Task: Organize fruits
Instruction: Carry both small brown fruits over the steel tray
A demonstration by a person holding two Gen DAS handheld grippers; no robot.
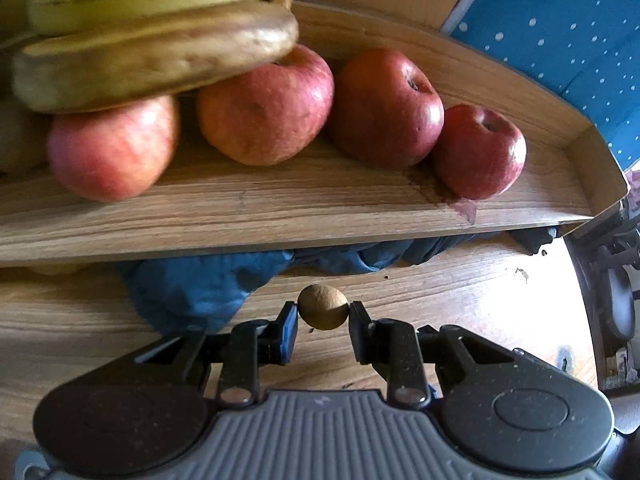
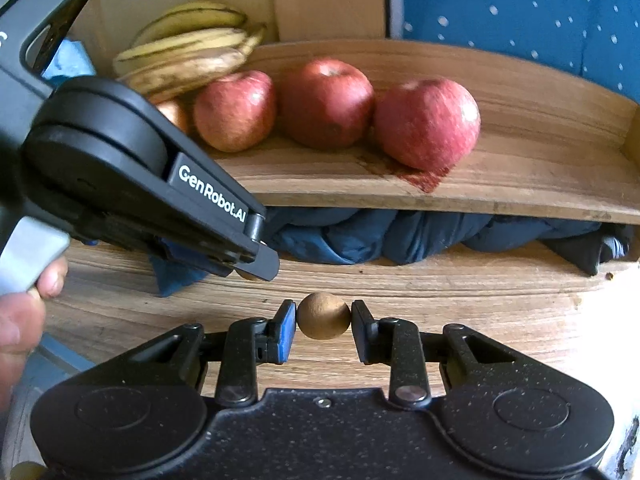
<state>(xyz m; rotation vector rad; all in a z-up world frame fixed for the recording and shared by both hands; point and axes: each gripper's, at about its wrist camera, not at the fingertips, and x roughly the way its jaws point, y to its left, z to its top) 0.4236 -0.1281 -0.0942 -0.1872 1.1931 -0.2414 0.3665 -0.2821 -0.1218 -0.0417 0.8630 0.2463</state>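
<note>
My left gripper (image 1: pixel 322 312) is shut on a small round brown fruit (image 1: pixel 322 306), held above the wooden table. My right gripper (image 2: pixel 323 320) is shut on a second small brown fruit (image 2: pixel 323 315) the same way. The left gripper (image 2: pixel 256 268) also shows at the left of the right wrist view, low in front of the shelf; its fruit is almost hidden there. On the raised wooden shelf (image 1: pixel 280 208) lie several red apples (image 1: pixel 384 108) in a row, with a bunch of spotted bananas (image 1: pixel 156 40) resting on the leftmost ones. The apples (image 2: pixel 426 124) and bananas (image 2: pixel 188 52) appear in the right wrist view too.
Crumpled blue cloth (image 2: pixel 380 236) fills the gap under the shelf (image 2: pixel 520 184). A dark red stain (image 2: pixel 424 178) marks the shelf by the rightmost apple. A person's fingers (image 2: pixel 24 320) hold the left gripper's handle. Blue dotted fabric (image 2: pixel 520 4) hangs behind.
</note>
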